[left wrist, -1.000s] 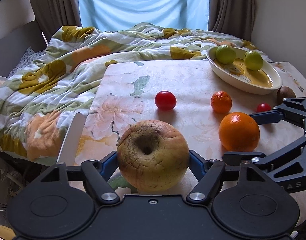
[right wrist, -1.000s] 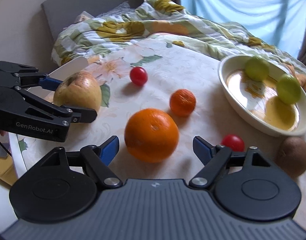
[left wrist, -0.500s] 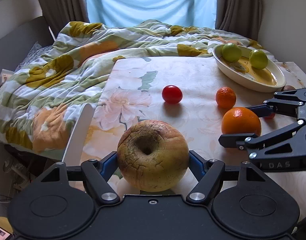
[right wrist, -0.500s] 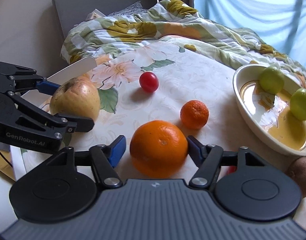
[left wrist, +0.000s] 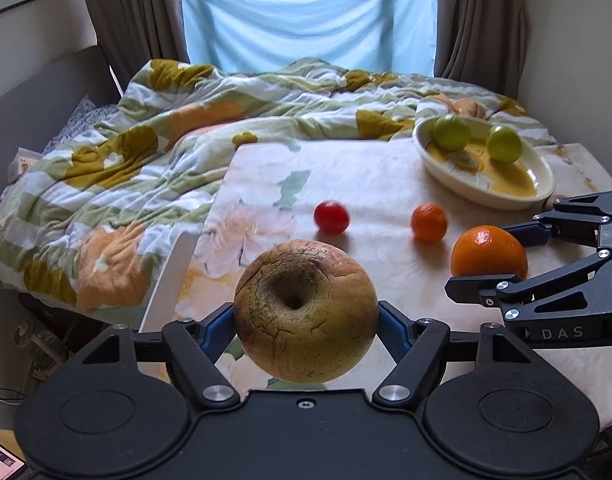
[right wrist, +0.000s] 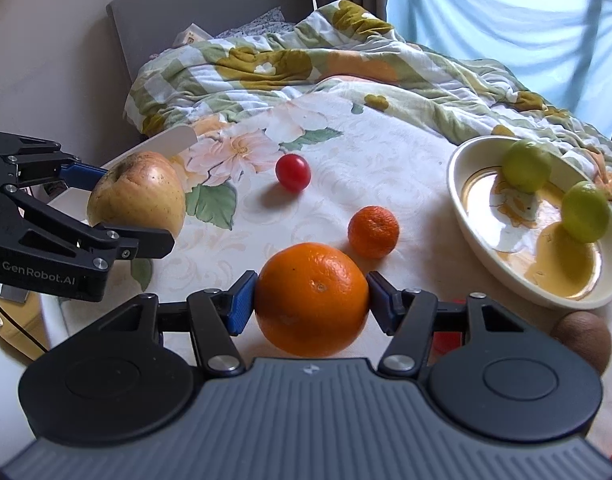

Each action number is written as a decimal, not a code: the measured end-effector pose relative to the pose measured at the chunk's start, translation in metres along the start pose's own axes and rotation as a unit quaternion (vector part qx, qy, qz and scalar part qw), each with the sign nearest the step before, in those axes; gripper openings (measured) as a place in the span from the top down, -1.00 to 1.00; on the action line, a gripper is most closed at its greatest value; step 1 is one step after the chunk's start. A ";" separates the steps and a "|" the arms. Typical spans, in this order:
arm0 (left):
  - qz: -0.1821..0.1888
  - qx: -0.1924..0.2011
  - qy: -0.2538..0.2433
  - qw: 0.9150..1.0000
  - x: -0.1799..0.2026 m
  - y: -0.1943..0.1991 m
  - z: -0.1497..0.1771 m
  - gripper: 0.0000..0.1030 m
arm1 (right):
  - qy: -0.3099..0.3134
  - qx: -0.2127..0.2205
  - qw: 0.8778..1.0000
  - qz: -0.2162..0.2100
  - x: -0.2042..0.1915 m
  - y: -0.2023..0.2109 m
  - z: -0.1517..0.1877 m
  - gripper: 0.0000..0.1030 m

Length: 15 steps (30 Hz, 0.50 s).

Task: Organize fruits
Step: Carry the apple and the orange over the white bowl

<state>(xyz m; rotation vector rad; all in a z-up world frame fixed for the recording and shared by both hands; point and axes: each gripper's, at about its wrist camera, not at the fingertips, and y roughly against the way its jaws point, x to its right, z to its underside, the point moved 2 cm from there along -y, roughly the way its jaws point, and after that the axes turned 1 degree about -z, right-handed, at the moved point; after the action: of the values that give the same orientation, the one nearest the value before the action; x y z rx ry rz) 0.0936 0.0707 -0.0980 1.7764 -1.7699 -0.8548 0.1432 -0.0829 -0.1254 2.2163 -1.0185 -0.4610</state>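
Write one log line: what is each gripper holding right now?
left gripper: shut on wrinkled yellow-brown apple | right gripper: shut on big round orange | cream oval dish: two green fruits inside

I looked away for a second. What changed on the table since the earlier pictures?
The right gripper moved in and closed on the large orange. The left gripper keeps its hold on the apple. Tomato, mandarin and dish stayed put.
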 end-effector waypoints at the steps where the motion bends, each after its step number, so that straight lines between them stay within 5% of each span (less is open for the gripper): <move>1: 0.000 0.003 0.000 1.000 0.003 0.004 -0.002 -0.51 | -0.002 0.002 1.000 0.001 0.001 0.005 -0.001 -0.44; 15: 0.016 0.046 0.021 0.999 0.053 0.054 -0.052 -0.51 | -0.042 0.040 0.997 0.047 0.048 0.097 -0.010 -0.43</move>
<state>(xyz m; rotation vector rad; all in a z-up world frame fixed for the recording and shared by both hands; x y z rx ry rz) 0.0923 0.0113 -0.0281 1.8040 -1.8319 -0.7285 0.1269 -0.1635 -0.0536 2.2234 -1.1993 -0.4836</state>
